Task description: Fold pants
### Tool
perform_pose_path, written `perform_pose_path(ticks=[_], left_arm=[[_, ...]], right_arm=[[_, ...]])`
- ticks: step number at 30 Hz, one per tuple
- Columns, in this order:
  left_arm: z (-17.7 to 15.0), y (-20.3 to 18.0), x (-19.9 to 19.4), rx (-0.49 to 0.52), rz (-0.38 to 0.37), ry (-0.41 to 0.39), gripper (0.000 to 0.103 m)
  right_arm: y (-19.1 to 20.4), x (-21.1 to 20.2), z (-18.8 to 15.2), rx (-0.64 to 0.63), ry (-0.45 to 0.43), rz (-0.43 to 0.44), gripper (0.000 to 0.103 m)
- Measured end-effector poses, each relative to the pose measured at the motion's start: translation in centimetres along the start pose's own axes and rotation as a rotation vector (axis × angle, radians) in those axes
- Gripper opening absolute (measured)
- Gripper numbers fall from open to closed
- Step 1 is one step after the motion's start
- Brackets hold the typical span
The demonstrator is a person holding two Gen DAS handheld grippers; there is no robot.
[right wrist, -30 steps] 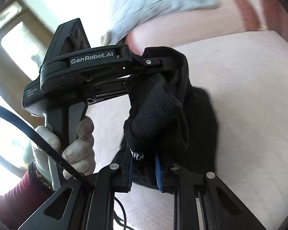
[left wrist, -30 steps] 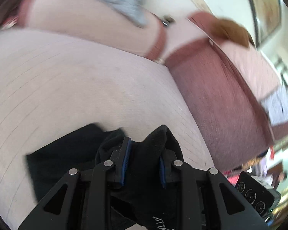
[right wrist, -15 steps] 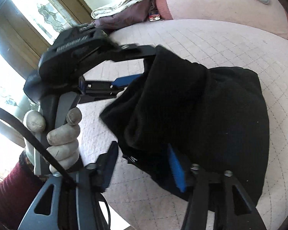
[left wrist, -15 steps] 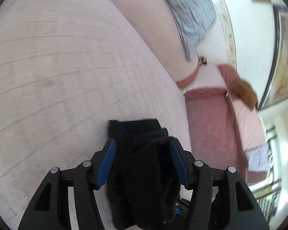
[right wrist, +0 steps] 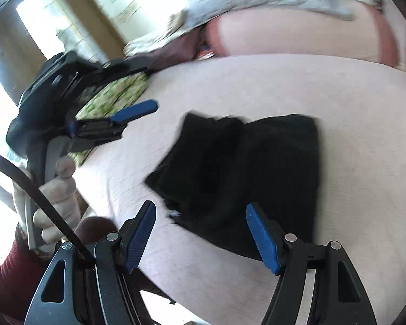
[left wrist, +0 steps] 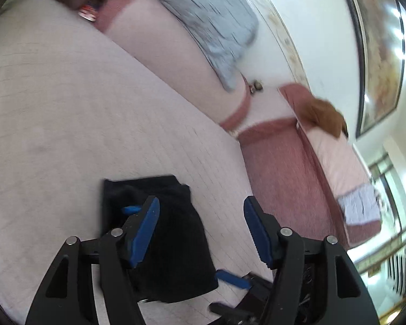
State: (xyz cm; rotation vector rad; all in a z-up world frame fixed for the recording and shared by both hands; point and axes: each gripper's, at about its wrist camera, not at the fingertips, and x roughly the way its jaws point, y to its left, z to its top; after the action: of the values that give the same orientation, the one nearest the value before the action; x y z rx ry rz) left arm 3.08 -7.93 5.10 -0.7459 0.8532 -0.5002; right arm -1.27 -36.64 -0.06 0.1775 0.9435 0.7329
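The black pants point(right wrist: 246, 173) lie folded in a compact bundle on the pale quilted bed point(right wrist: 324, 86). In the left wrist view the pants point(left wrist: 165, 233) sit low in the frame on the bed point(left wrist: 67, 113). My left gripper point(left wrist: 200, 227) is open and empty, raised just above the bundle's right side. My right gripper point(right wrist: 200, 233) is open and empty, hovering above the bundle's near edge. The left gripper also shows in the right wrist view point(right wrist: 127, 119), held by a hand at the left, apart from the pants.
A pink headboard cushion point(left wrist: 176, 73) and a grey pillow point(left wrist: 203, 19) lie at the bed's far end. A dark red sofa point(left wrist: 289, 173) stands right of the bed. A green patterned cloth point(right wrist: 113, 94) lies at the bed's left edge.
Both grippers held the pants a second ago, opened half a second ago, and have now drawn back. The pants have dropped flat onto the bed as a folded bundle.
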Motion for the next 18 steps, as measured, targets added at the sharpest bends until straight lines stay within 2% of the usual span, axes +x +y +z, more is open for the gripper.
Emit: perform_pose_path(ticks=[3, 4, 5, 7, 11, 13, 18], left_arm=[[-0.3, 0.3, 3.5, 0.006, 0.076, 0.049, 0.063], [-0.5, 0.7, 4.3, 0.003, 0.127, 0.058, 0.063], [-1.0, 1.8, 5.0, 0.003, 0.226, 0.054, 0.063], [-1.8, 4.1, 5.4, -0.035, 0.308, 0.061, 0.063], [-2.8, 7.7, 3.6, -0.15, 0.293, 0.054, 0.063], [-3.0, 9.0, 2.4, -0.197, 0.276, 0.045, 0.063], [-3.8, 9.5, 0.5, -0.213, 0.253, 0.035, 0.063]], right_arm=[[-2.1, -2.3, -0.2, 0.032, -0.039, -0.084, 0.079], [-2.7, -3.0, -0.2, 0.048, -0.05, -0.108, 0.08], [-3.4, -3.7, -0.3, 0.065, -0.062, -0.124, 0.081], [-4.8, -5.2, -0.5, 0.1, -0.078, -0.142, 0.081], [-6.2, -5.7, 0.1, 0.118, -0.071, -0.158, 0.081], [-6.3, -4.6, 1.2, 0.104, -0.057, -0.159, 0.081], [-6.3, -0.5, 4.8, 0.089, -0.015, -0.171, 0.081]])
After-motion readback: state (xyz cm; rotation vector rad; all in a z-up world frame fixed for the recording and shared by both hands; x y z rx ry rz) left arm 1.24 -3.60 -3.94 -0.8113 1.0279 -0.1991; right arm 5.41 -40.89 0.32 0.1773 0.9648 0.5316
